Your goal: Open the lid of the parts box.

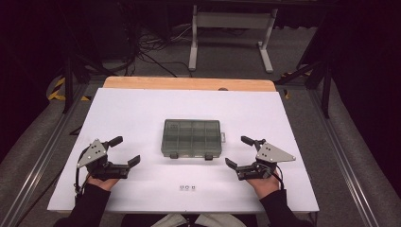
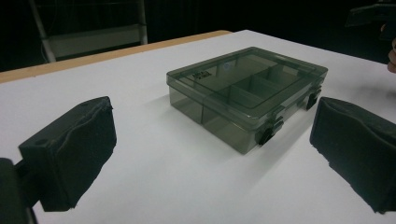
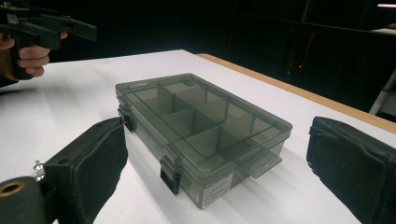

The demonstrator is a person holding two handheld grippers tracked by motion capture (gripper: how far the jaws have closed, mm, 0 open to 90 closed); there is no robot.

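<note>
Right now the compartment box (image 1: 192, 138) sits flat at the middle of the white bench (image 1: 127, 109), lid down, its two black latches (image 1: 208, 156) on the near edge facing you. Smoky clear plastic, dividers visible through the lid; the compartments look empty from both gripper views, so expect it to be light. Hard, smooth shell: stiff enough to squeeze from the sides, but likely slick against the pads, and it could skate on the bench if pushed from one side only.

Your left hand-held gripper (image 1: 124, 150) rests near-left of the box, well apart from it, jaws spread wide with nothing between them. Your right hand-held gripper (image 1: 239, 151) mirrors it near-right, also wide open and empty. Each looks across at the box from its own side.

Where to take hold:
- To lift or shift it, pinch the short end walls, low, on the base rather than the lid.
- To open it, brace the box with one gripper and work a latch with a jaw tip of the other; the latches are small and probably snap, so go gently.
- Avoid the small tab (image 1: 223, 137) on the right end; it looks thin.

Three tiny pieces (image 1: 187, 187) lie near you at the bench's front; too small to identify.
</note>
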